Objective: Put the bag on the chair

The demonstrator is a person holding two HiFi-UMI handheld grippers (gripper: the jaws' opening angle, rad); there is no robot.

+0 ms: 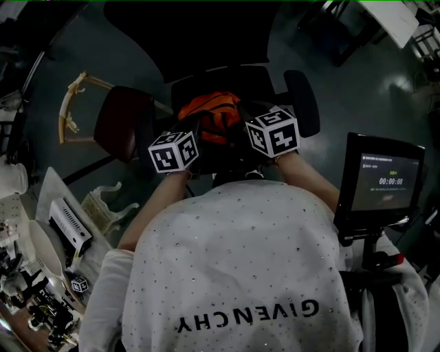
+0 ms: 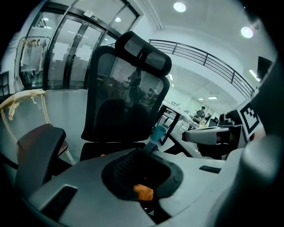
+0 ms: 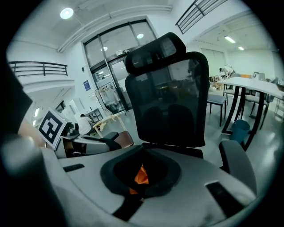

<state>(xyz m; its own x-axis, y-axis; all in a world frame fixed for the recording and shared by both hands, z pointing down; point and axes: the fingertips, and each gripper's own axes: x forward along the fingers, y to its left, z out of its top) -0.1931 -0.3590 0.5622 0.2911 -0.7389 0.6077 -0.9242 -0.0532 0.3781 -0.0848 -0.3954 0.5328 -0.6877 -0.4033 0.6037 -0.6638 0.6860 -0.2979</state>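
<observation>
The orange and black bag [image 1: 210, 113] hangs just over the seat of a black mesh office chair [image 1: 206, 38], between my two grippers. My left gripper [image 1: 180, 150] is on the bag's left side and my right gripper [image 1: 269, 132] on its right; their marker cubes hide the jaws in the head view. In the left gripper view the left gripper [image 2: 142, 179] is shut on black mesh and a bit of orange fabric [image 2: 143, 191]. In the right gripper view the right gripper [image 3: 141, 176] is shut on orange fabric [image 3: 141, 174]. The chair's backrest [image 2: 126, 93] [image 3: 171, 97] stands upright straight ahead.
The chair's armrests [image 1: 302, 102] [image 2: 37, 148] flank the seat. A wooden chair with a dark red seat [image 1: 120, 120] stands to the left. A monitor on a stand [image 1: 385, 182] is close on the right. A cluttered desk [image 1: 48, 268] is at lower left, and tables [image 1: 395, 20] are at far right.
</observation>
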